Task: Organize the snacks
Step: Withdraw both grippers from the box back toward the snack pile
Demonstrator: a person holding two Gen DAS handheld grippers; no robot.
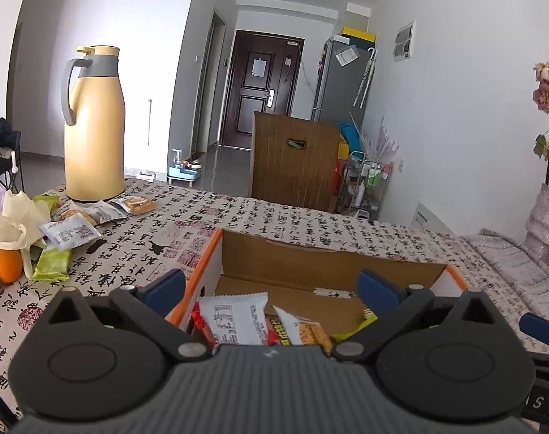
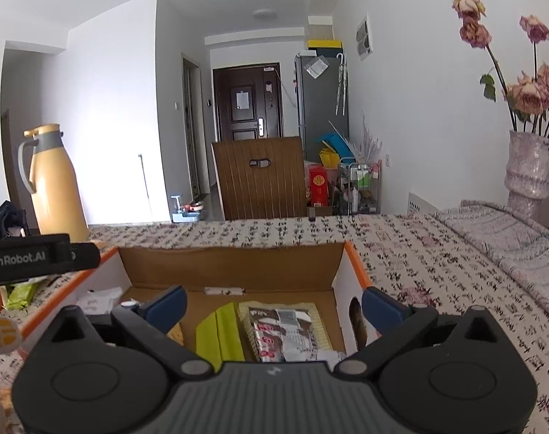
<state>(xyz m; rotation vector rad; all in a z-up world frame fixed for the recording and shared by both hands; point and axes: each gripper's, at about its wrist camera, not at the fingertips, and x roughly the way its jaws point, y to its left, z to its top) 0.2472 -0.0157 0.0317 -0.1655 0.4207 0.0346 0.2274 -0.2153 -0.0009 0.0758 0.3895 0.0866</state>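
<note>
Hovering over an open cardboard box (image 1: pixel 332 264) with orange edges, both grippers held wide open, nothing pinched between the blue fingers.

Left gripper (image 1: pixel 270 285): fingers spread far apart, pointing down into the box. Below it, inside the box, a white snack packet (image 1: pixel 234 316), a cracker packet (image 1: pixel 308 331) just beside it, and a bit of yellow-green wrapper (image 1: pixel 357 327) near the right finger. Not touching any of them.

Right gripper (image 2: pixel 274 302): fingers also spread wide, empty. Below it, in the same box (image 2: pixel 231 267), a flat green packet (image 2: pixel 220 332) next to a brown and white packet (image 2: pixel 285 329) with red writing. Off to the left in that view, the black side of the other gripper, poking in over the box edge.

More snacks still outside the box, lying on the tablecloth (image 1: pixel 274 217) with black writing: a pile of small packets (image 1: pixel 93 217) near the foot of a tall yellow jug (image 1: pixel 93 126), a green packet (image 1: pixel 52 264), crumpled white paper (image 1: pixel 14 224) and an orange (image 1: pixel 5 264) at the far left.

At the right end of the table, a pink vase (image 2: pixel 527 170) with dried roses. Past the table, a brown chair back (image 1: pixel 292 159) and a dark door (image 1: pixel 260 86).
</note>
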